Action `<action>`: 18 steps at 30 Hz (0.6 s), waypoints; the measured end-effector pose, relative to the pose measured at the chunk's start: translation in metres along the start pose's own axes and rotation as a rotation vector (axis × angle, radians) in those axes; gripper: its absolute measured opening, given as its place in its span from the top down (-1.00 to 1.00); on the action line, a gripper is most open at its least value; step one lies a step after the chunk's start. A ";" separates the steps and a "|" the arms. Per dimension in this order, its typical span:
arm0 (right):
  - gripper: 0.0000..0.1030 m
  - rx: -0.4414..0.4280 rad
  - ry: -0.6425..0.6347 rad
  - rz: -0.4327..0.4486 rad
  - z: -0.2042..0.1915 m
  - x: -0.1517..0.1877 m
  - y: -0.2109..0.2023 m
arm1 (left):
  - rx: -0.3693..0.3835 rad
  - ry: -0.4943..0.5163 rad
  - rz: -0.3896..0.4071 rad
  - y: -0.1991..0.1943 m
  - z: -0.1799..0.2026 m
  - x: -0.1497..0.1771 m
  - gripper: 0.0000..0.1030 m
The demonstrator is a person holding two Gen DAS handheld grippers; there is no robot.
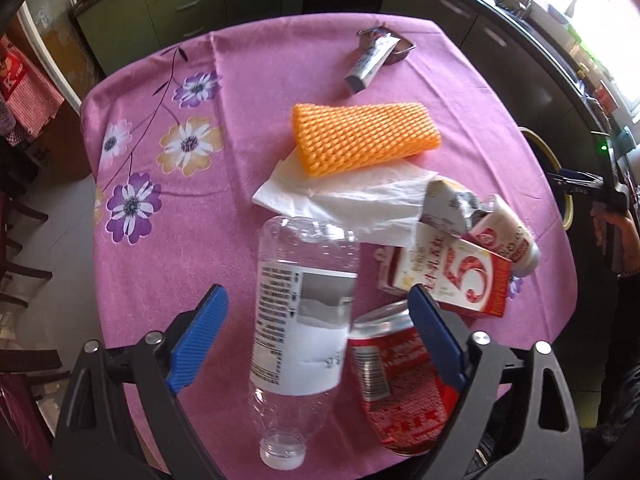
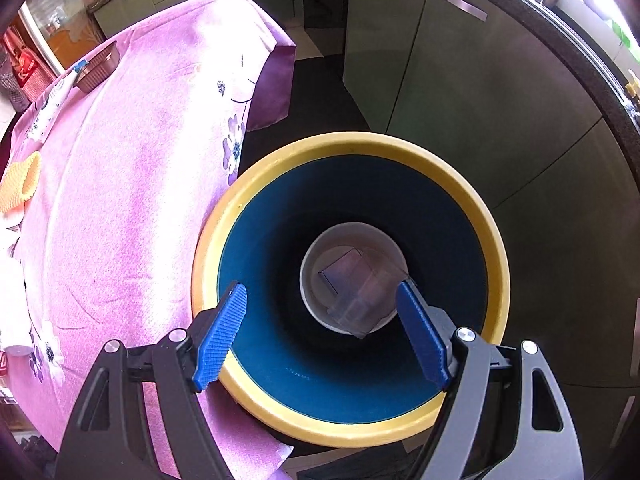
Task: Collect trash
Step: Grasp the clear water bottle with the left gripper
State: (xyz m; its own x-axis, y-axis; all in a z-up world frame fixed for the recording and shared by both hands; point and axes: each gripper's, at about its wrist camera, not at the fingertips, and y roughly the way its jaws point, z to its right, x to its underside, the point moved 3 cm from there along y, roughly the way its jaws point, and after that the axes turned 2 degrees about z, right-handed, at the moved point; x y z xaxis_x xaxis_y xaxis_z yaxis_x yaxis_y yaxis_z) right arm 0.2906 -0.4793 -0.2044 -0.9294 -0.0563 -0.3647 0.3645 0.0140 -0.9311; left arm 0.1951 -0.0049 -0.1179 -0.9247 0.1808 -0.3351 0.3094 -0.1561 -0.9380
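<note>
Table [image 1: 224, 92]: pink flowered cloth; trash heaped near its right edge, within reach of the bin
Bin [image 2: 344, 148]: yellow-rimmed, just right of table; clear box lies inside
Bottle [image 1: 304, 304]: lying between left gripper's [image 1: 320, 340] spread jaws, likely the next pick
Right gripper [image 2: 324, 332]: spread, empty, above bin mouth

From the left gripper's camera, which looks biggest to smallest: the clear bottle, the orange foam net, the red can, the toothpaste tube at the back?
1. Clear bottle
2. Orange foam net
3. Red can
4. Toothpaste tube

The bottle and can lie closest to the lens, which inflates them; net versus can is unsure.
</note>
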 end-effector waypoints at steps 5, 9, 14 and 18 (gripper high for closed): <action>-0.48 -0.003 -0.004 -0.010 -0.005 -0.004 0.008 | 0.015 -0.015 -0.044 0.012 -0.009 0.003 -0.61; -0.48 -0.008 -0.011 -0.016 -0.009 -0.006 0.012 | 0.004 -0.011 -0.071 0.017 -0.013 0.008 -0.61; -0.48 -0.012 -0.021 -0.022 -0.016 -0.007 0.017 | 0.006 -0.025 -0.092 0.025 -0.023 0.012 -0.52; -0.48 -0.011 -0.025 -0.025 -0.020 -0.008 0.019 | 0.018 -0.019 -0.112 0.033 -0.024 0.015 -0.45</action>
State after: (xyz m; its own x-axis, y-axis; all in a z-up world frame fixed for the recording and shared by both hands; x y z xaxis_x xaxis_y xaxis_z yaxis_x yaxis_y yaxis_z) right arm 0.3032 -0.4584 -0.2191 -0.9364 -0.0819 -0.3414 0.3407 0.0229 -0.9399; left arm 0.1970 0.0155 -0.1559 -0.9572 0.1798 -0.2267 0.2003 -0.1538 -0.9676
